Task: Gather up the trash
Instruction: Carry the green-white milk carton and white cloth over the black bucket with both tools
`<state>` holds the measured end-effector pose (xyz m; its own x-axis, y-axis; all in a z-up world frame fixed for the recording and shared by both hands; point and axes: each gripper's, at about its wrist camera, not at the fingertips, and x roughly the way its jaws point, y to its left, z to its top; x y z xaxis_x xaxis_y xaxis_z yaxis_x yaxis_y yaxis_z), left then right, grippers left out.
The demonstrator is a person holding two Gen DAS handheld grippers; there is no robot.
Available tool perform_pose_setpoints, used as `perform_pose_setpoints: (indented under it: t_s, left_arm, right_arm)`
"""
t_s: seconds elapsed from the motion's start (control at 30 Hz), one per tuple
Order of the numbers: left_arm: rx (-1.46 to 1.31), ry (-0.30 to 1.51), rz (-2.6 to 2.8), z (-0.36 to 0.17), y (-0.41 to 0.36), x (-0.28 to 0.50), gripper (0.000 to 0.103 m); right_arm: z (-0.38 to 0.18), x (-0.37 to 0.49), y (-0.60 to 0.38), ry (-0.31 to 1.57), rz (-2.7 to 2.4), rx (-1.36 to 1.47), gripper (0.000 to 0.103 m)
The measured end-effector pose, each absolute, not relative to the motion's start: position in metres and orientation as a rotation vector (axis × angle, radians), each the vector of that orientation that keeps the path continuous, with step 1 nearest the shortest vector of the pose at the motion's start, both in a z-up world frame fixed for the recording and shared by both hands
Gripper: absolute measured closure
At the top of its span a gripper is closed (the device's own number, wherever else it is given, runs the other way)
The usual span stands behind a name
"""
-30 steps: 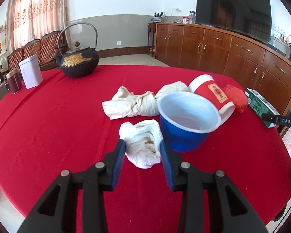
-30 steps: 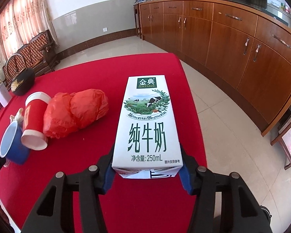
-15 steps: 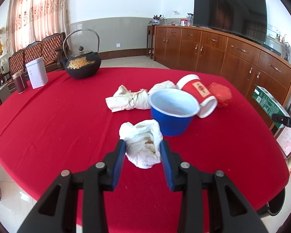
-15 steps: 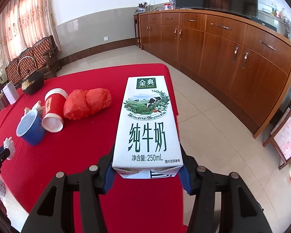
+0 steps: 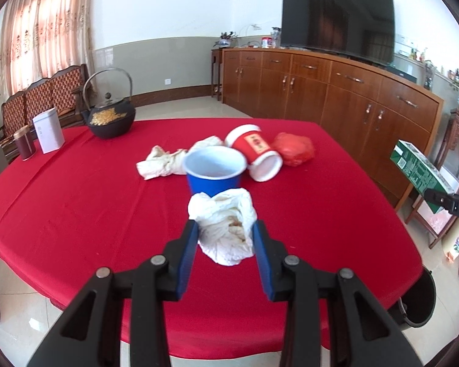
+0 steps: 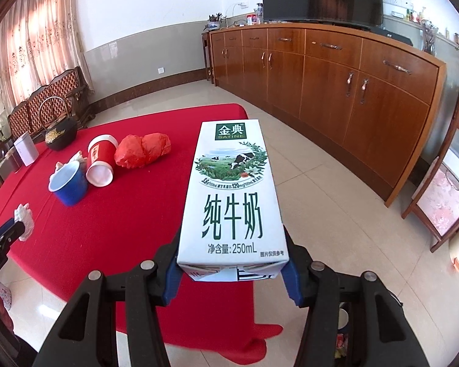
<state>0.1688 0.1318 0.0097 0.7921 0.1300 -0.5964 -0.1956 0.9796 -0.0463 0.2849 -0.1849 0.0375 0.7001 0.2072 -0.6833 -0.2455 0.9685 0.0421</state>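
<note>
Across the red tablecloth, cups and tissues lie, seemingly scattered.

Counted from the blue cup: 2 cups in all, the other a red paper cup lying just right of it; 2 crumpled tissues, 1 in front, 1 behind-left; 1 red bag farther right; 1 milk carton; 1 kettle far left.

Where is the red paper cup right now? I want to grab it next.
In the left wrist view the red paper cup lies tipped over mid-table, between the blue cup and the crumpled red bag.
</note>
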Motion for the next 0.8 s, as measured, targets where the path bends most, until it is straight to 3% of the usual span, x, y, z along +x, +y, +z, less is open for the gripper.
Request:
perform_pose_setpoints:
  t_s: [0.8]
  left_arm:
    - [-0.042, 0.628, -0.072, 0.019, 0.010, 0.174, 0.065]
  right_arm:
    - [0.032, 0.217, -0.302, 0.770, 0.086, 0.009, 0.046]
